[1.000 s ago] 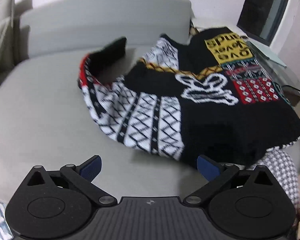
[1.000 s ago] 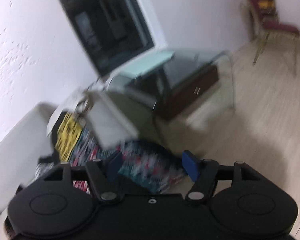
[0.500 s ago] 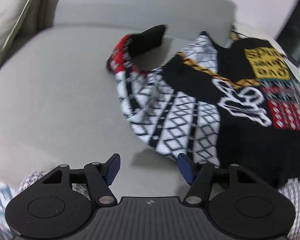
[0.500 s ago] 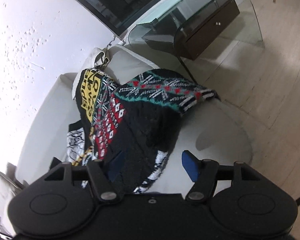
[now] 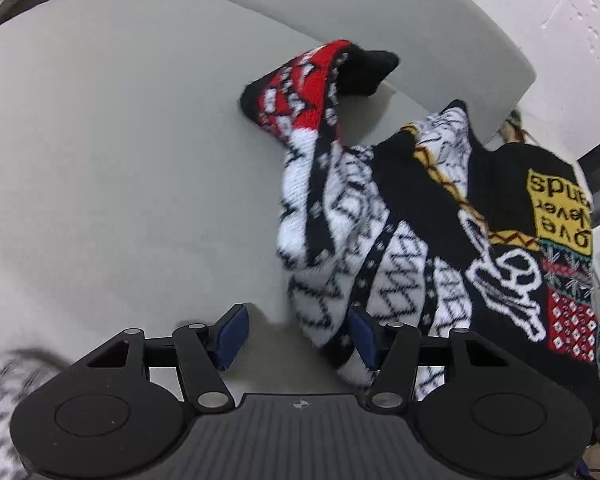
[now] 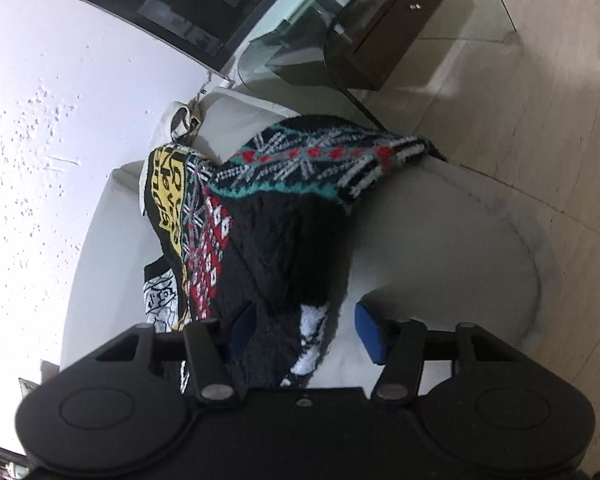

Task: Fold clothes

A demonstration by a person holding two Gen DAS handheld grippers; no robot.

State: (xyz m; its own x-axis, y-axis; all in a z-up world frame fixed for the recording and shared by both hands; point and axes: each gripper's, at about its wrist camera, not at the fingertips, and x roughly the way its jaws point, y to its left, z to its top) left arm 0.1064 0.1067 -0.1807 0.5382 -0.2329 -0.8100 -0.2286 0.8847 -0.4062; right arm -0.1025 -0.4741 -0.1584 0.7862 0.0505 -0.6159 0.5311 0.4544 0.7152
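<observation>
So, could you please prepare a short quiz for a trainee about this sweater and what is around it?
1. True or false: the sweater lies neatly folded on the sofa.
2. Which colour is the lettered patch on the sweater? A yellow, B blue, C pink.
3. Fill in: on the floor beyond the sofa stands a ___ table with a dark drawer.

Key: 1 false, it lies crumpled and unfolded; 2 A; 3 glass.

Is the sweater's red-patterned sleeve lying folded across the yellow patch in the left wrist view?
No. The red-patterned sleeve sticks out onto the bare grey sofa, well apart from the yellow patch on the sweater.
</observation>
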